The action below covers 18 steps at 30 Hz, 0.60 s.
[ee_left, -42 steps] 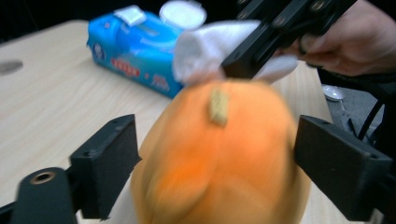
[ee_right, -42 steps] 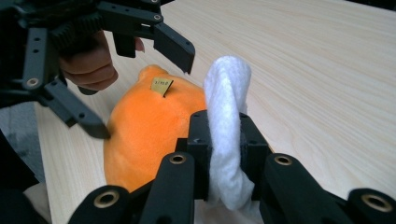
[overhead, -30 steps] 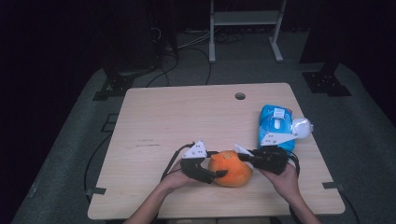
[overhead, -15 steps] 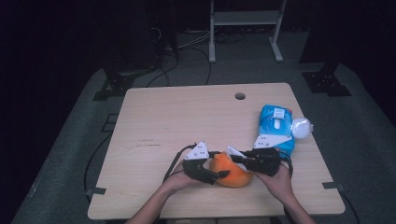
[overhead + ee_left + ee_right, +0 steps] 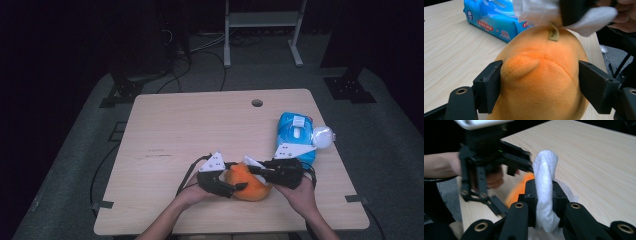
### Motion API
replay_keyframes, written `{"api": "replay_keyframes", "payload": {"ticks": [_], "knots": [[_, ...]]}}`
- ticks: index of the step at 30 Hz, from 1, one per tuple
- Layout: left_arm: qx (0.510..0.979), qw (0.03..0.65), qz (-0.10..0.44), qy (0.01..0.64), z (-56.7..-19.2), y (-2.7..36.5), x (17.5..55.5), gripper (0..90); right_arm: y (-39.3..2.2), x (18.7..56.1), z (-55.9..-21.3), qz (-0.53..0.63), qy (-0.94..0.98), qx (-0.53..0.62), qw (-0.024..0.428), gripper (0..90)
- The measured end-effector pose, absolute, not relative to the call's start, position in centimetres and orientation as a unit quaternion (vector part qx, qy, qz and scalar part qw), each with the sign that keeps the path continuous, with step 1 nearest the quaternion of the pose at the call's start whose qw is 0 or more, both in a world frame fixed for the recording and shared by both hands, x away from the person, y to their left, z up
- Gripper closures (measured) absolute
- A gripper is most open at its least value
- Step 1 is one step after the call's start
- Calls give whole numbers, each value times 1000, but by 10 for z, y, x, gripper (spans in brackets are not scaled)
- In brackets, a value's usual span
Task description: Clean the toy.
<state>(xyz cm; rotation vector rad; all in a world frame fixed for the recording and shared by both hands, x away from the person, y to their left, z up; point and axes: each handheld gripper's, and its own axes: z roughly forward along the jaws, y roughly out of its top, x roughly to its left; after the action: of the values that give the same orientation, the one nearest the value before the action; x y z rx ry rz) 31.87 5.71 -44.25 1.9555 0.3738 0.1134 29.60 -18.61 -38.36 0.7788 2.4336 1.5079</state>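
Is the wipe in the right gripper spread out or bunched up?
Bunched: the wipe is a twisted roll pinched between the right gripper's jaws.

left gripper [image 5: 239,187]: black body, two flat black jaw blocks on black linkage arms, brass-ringed pivot holes, grey three-cornered plate on top, black cable trailing behind.
right gripper [image 5: 254,170]: same black build, brass-ringed pivots, grey three-cornered plate, black cable looping at its rear.
forearms: bare, no sleeves visible.

Dark room; grey carpet [image 5: 75,150]; white rack [image 5: 262,20] behind.
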Motion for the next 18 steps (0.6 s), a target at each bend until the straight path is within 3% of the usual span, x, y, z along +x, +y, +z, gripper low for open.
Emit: {"api": "replay_keyframes", "payload": {"ticks": [5,13,18], "knots": [[825,541,48,155,-442,57,318,233,-177,299,-389,488,829,262,79,753],[825,541,45,155,-442,58,319,231,-185,297,-379,487,828,263,94,575],[825,541,45,155,-442,58,319,228,-196,295,-376,486,825,269,101,601]]}}
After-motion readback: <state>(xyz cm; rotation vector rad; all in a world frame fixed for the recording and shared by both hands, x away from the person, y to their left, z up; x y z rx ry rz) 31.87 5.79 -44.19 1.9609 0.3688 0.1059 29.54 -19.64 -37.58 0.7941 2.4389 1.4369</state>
